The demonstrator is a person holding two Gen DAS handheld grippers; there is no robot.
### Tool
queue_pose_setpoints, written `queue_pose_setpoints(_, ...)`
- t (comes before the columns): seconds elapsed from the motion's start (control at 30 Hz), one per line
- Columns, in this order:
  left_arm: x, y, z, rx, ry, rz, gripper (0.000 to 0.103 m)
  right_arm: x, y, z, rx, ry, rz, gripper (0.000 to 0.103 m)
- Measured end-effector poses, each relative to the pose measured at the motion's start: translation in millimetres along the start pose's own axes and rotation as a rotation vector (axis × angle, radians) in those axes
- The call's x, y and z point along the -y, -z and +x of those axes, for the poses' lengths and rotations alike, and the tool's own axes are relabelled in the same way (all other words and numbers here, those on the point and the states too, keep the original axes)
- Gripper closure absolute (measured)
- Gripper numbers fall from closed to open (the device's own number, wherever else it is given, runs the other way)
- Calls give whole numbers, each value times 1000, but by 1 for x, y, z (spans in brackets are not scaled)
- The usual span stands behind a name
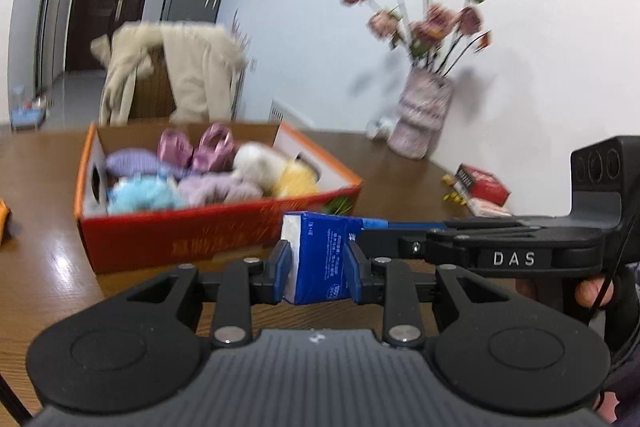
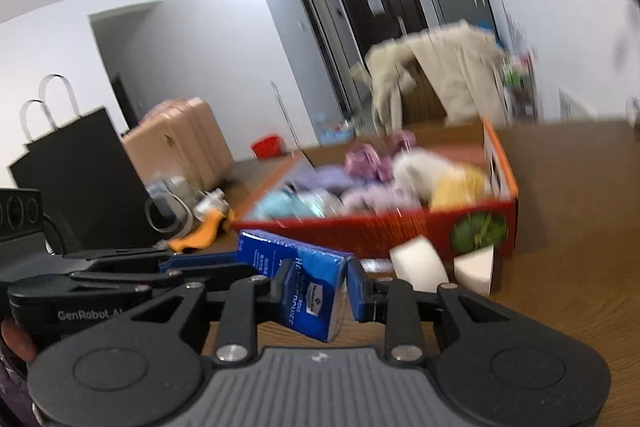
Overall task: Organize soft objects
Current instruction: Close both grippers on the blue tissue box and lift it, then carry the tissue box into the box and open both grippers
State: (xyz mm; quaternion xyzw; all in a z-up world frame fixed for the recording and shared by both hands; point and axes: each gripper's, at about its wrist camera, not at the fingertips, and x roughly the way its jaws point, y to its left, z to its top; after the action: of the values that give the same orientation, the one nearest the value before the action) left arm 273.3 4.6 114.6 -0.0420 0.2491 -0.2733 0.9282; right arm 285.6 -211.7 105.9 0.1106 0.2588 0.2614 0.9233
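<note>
A blue tissue pack (image 1: 320, 259) is held between both grippers above the wooden table. My left gripper (image 1: 320, 269) is shut on one end of it. My right gripper (image 2: 316, 289) is shut on the other end (image 2: 308, 287); its body shows at the right of the left wrist view (image 1: 516, 251). Behind stands an open orange-red cardboard box (image 1: 192, 231) filled with several soft plush items in purple, pink, blue, white and yellow (image 1: 200, 167). The box also shows in the right wrist view (image 2: 384, 231).
A vase of pink flowers (image 1: 424, 115) stands at the back right by the wall, with a red packet (image 1: 482, 183) near it. Two white sponge pieces (image 2: 420, 261) lie before the box. A black bag (image 2: 80, 183), suitcase (image 2: 180, 147) and orange cloth (image 2: 200, 231) are at left.
</note>
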Motion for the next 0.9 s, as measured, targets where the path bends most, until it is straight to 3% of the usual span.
queue_pose_setpoints(0.23,40,-14,-60,66,-6,40,74,-46,-14,-66,111,-10,-85,76)
queue_pose_setpoints(0.43,45,-32,-68,92,-10,63,74,-62,-36,-84,156,-10,-139,76)
queue_pose_setpoints(0.63,11,-65,-40,126,-13,-4,74,-48,-73,-47,157,-1,-120,76)
queue_pose_setpoints(0.9,-44,-84,32,59,-62,-101,74,-11,-93,41,80,25,-58,77)
